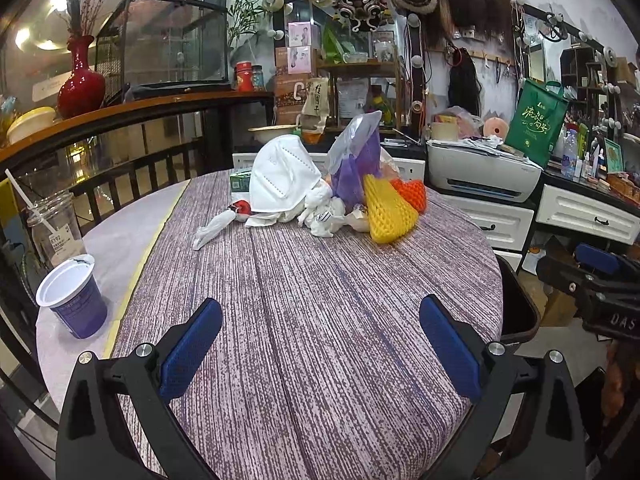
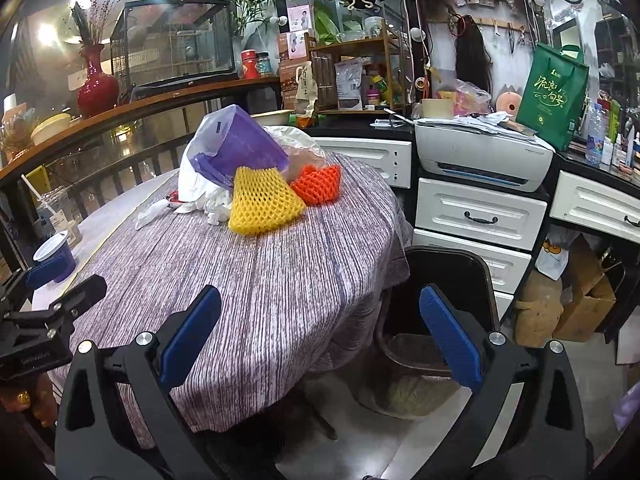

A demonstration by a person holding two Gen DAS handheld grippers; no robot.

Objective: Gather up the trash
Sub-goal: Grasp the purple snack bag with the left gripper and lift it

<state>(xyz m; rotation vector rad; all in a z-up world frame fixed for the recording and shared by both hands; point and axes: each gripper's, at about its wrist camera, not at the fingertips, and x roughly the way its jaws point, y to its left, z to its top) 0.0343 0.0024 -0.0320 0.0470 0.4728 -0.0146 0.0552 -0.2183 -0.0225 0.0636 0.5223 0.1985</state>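
A heap of trash lies at the far side of the round table: a white face mask (image 1: 282, 178), a purple-and-clear plastic bag (image 1: 356, 160), crumpled white paper (image 1: 322, 216), a yellow foam net (image 1: 386, 210) (image 2: 262, 202) and an orange foam net (image 1: 412, 192) (image 2: 316, 184). A blue-and-white empty cup (image 1: 74, 300) stands at the table's left edge. My left gripper (image 1: 320, 340) hovers open over the near cloth, empty. My right gripper (image 2: 320, 332) is open and empty past the table's right edge, above a black bin (image 2: 444, 280).
A clear plastic cup with a straw (image 1: 54, 228) stands left of the blue cup. The purple striped cloth (image 1: 320, 300) covers the table. White drawers (image 2: 478, 216) and a printer (image 2: 480, 156) stand to the right. A wooden railing (image 1: 120, 116) runs behind.
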